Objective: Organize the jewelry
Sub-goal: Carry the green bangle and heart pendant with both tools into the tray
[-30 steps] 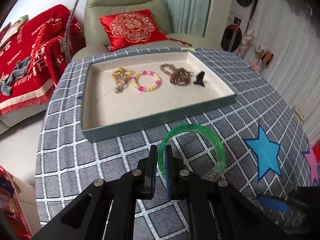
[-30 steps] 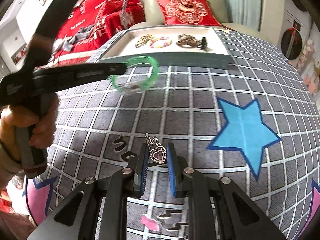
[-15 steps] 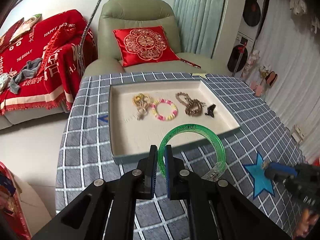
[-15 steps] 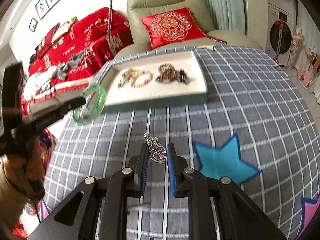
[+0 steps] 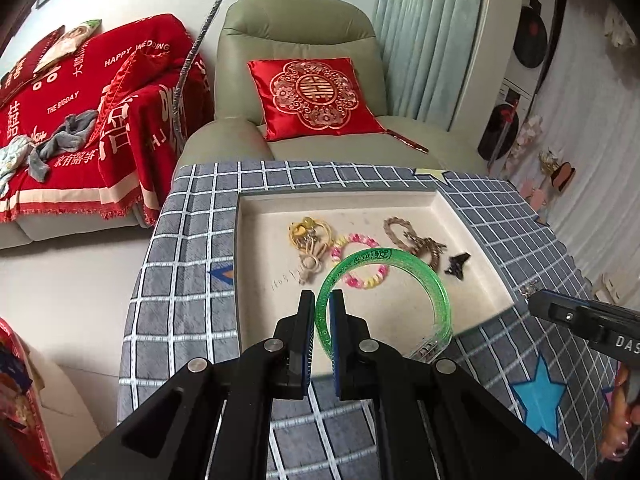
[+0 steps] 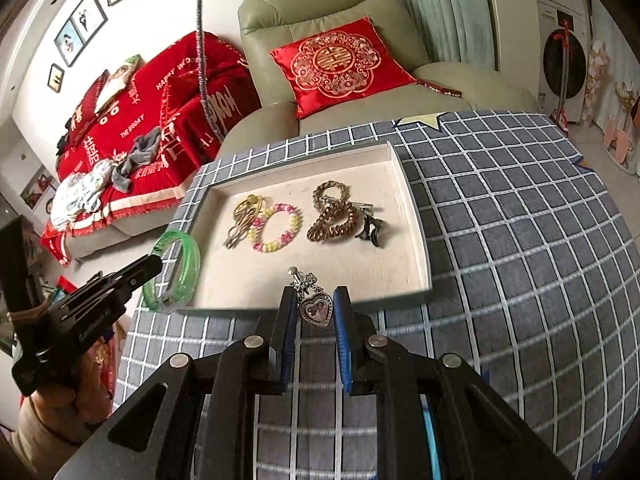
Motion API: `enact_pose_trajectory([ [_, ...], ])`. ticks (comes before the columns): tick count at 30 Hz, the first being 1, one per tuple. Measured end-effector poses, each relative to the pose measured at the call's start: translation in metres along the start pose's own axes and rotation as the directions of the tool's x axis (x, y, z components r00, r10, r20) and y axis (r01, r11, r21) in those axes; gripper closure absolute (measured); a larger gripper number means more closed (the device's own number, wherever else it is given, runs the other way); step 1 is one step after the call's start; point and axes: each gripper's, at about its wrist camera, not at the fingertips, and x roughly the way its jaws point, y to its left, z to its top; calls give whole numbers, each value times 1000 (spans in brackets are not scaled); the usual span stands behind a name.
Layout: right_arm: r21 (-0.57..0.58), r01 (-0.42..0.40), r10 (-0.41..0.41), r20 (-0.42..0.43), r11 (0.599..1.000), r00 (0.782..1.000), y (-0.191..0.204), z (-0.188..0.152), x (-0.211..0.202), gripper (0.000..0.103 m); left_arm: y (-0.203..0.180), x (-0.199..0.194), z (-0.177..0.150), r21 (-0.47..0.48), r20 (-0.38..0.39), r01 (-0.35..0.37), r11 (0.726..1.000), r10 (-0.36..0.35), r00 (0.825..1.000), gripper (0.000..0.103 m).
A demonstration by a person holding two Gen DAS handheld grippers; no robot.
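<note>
My left gripper is shut on a green translucent bangle and holds it above the front of the cream-lined jewelry tray. The bangle also shows in the right wrist view, beside the tray's left front corner. My right gripper is shut on a silver heart pendant with a pink stone, held over the tray's front edge. In the tray lie a gold piece, a pink-yellow bead bracelet, a brown chain and a small black piece.
The tray sits on a table with a grey checked cloth bearing blue star patches. Behind the table stand a green armchair with a red cushion and a sofa with a red throw.
Both grippers have risen and moved forward toward the tray with their pieces. The bangle has come from above the cloth to above the tray's front; the pendant now reaches the tray's front edge.
</note>
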Motion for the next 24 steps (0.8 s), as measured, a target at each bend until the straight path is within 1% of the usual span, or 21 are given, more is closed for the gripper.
enact_pose_trajectory([
  [8, -6, 11, -11, -42, 1000, 999, -3, 19, 37, 83, 0, 32, 14, 5, -31, -20, 1000, 20, 999, 81],
  [16, -18, 16, -17, -98, 1000, 995, -2, 24, 71, 83, -3, 66, 11, 18, -100, -32, 999, 33, 994, 81],
  [24, -12, 28, -30, -136, 1000, 990, -7, 28, 100, 83, -7, 88, 7, 44, -141, -61, 997, 67, 988, 81],
])
